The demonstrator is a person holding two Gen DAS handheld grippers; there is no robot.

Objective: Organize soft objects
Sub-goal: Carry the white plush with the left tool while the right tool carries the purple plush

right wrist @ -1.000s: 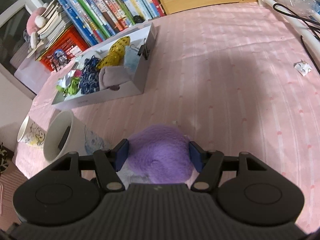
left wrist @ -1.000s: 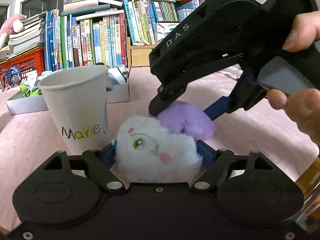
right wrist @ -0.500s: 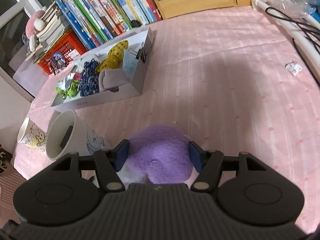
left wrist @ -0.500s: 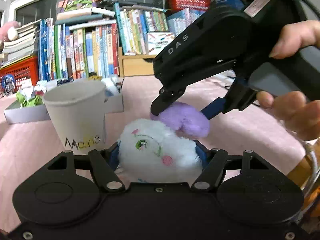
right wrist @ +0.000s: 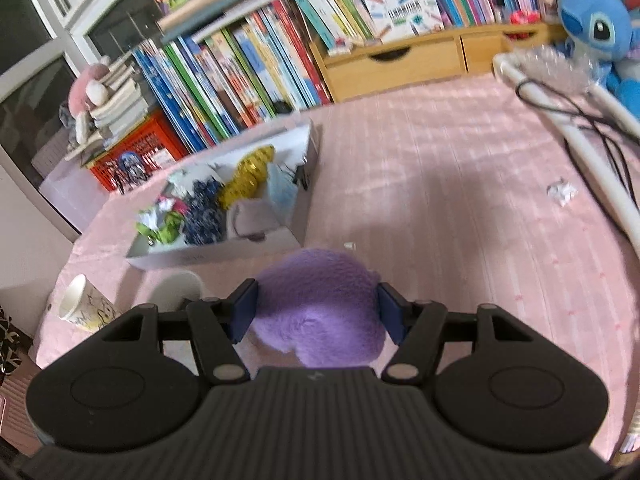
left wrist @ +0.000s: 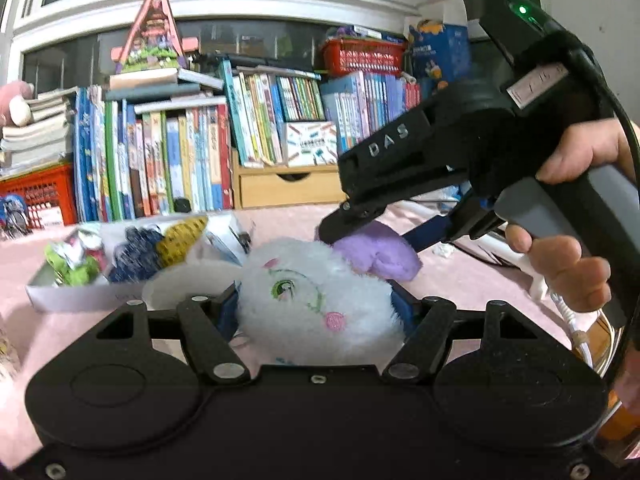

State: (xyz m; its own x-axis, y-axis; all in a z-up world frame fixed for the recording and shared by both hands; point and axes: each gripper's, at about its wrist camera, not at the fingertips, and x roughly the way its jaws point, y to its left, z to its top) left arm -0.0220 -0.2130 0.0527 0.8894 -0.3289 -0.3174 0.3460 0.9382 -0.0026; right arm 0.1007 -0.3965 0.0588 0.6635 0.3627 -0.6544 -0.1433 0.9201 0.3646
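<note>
A fluffy white plush head (left wrist: 316, 280) with an embroidered green eye and pink cheek sits between the pads of my left gripper (left wrist: 316, 304), which is shut on it. Joined to it at the right is a purple plush part (left wrist: 380, 258). The right gripper (left wrist: 352, 236), held by a person's hand (left wrist: 560, 264), comes in from the right and clamps that part. In the right wrist view the purple plush (right wrist: 320, 308) fills the gap of my right gripper (right wrist: 318, 314), lifted above the pink cloth (right wrist: 460, 220).
A white paper cup (left wrist: 180, 284) stands just left of the plush; a second printed cup (right wrist: 86, 310) lies near the edge. A white box (right wrist: 208, 256) holds several soft items. Books line the back, with a blue plush (right wrist: 592, 28) and cables (right wrist: 580, 120) at the right.
Both grippers have risen with the plush between them. The paper cup has sunk low behind my left gripper, and the box's contents now show over it.
</note>
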